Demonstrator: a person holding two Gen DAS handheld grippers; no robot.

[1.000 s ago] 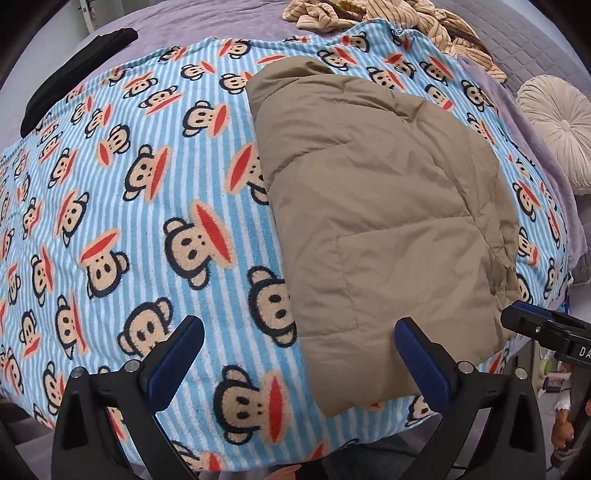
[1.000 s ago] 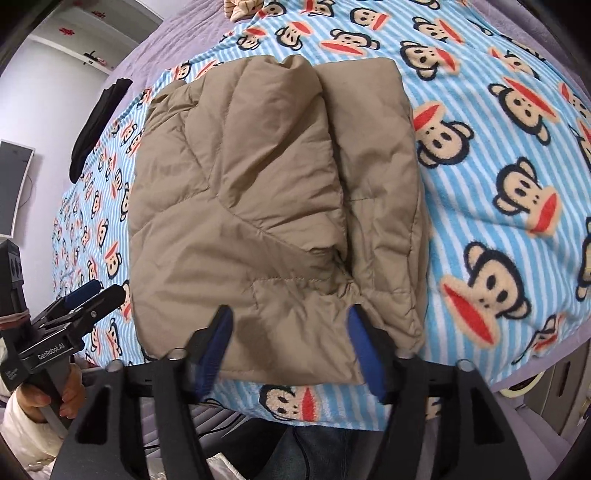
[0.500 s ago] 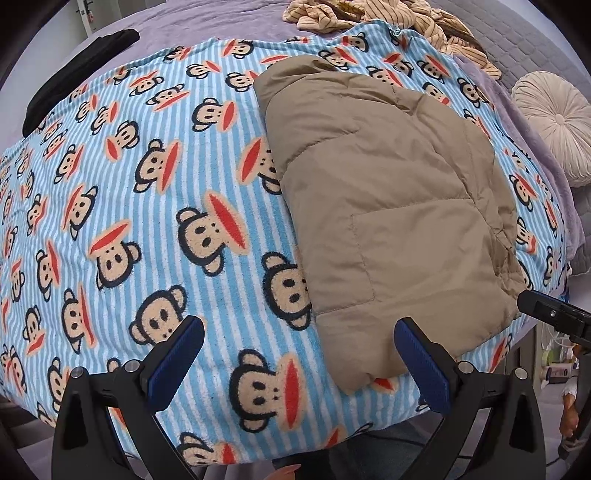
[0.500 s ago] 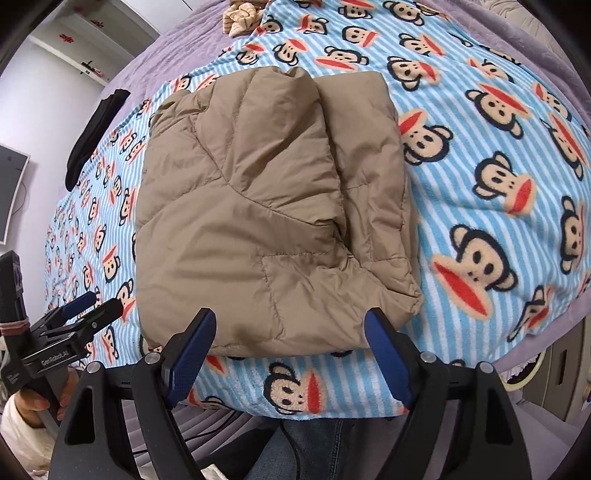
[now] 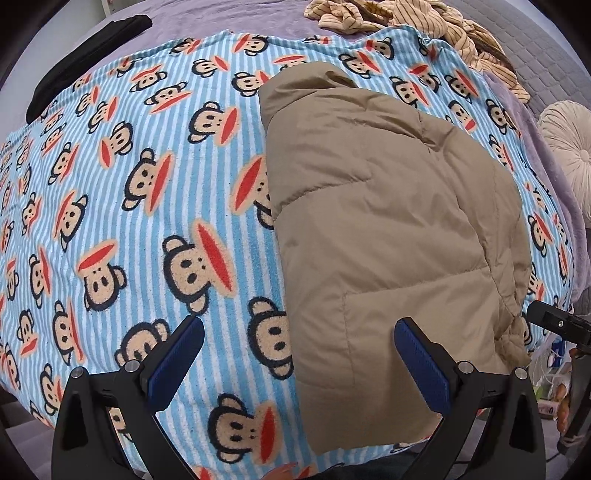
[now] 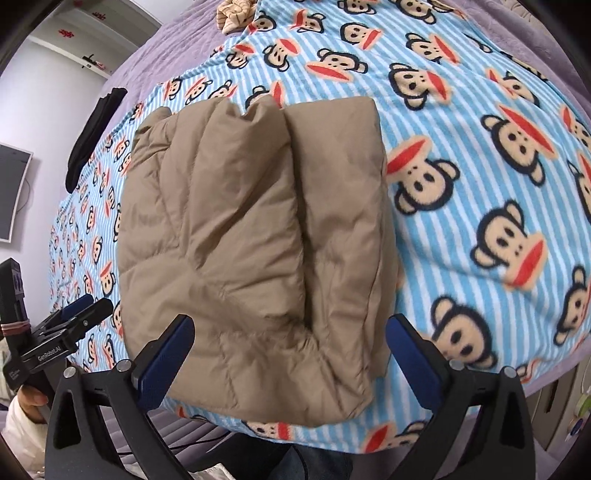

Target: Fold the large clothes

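A tan padded jacket lies folded into a thick bundle on a blue-and-white striped blanket printed with monkey faces, which covers a bed with a purple bedspread. In the left wrist view the jacket fills the centre and right of the frame, its near edge reaching down to the lower middle, close to the blanket's front edge. In the right wrist view it sits in the centre-left, with a puffed sleeve folded over the top and a flatter panel beside it on the right.

The left gripper stands wide apart at the bottom of its own frame, nothing pressed between its blue pads; the jacket's lower left corner shows between the fingers, not clamped. The same gripper appears at the lower left edge of the right wrist view, held by a hand in a pale sleeve.

The right gripper is opening, its jaws spread wide on either side of the jacket's near edge, the pads clear of the fabric.

A black garment lies at the upper left of the left wrist view, a beige striped cloth is heaped at the top, and a round cream cushion sits at the right edge.
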